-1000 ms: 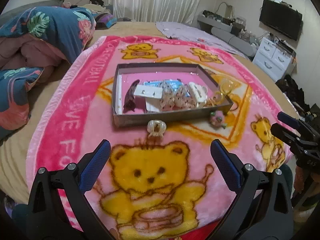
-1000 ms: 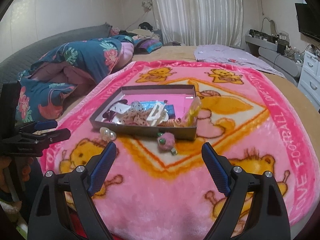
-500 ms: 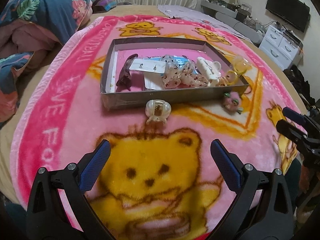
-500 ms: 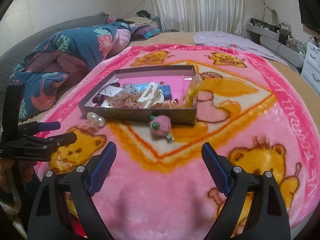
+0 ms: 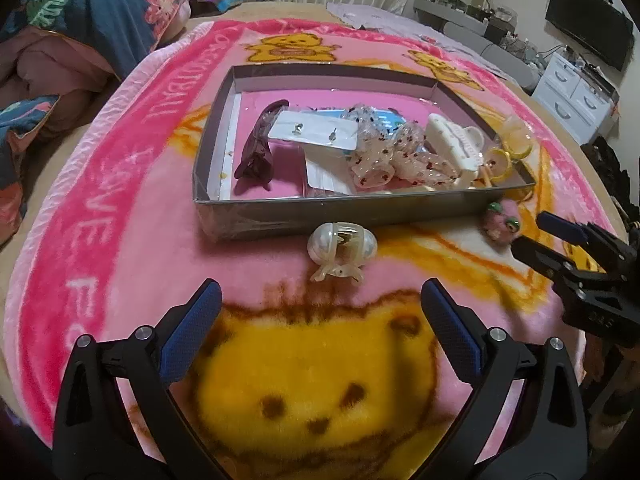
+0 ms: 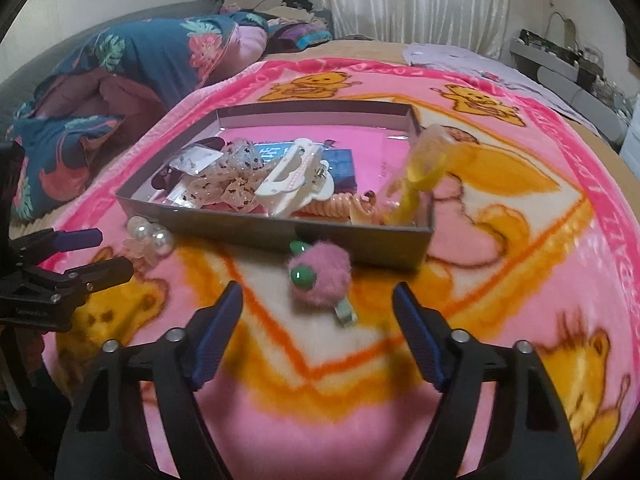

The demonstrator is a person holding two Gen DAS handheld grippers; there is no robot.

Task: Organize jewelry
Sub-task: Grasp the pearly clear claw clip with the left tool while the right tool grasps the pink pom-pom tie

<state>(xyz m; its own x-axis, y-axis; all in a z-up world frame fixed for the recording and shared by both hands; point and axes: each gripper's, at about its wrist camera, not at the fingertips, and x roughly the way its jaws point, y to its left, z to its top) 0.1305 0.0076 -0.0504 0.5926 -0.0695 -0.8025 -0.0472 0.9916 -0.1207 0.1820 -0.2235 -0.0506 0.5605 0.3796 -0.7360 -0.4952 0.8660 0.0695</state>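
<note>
Jewelry box is waiting while the right claw, narrowing but empty, is nearing the pink pompom clip; the left claw, spread, is facing the pearl clip; pinching each across its body should work best.

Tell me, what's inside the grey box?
The grey box holds a dark hair clip, a white earring card, a spotted bow, a white claw clip and yellow rings. A blue packet lies mostly covered.
</note>
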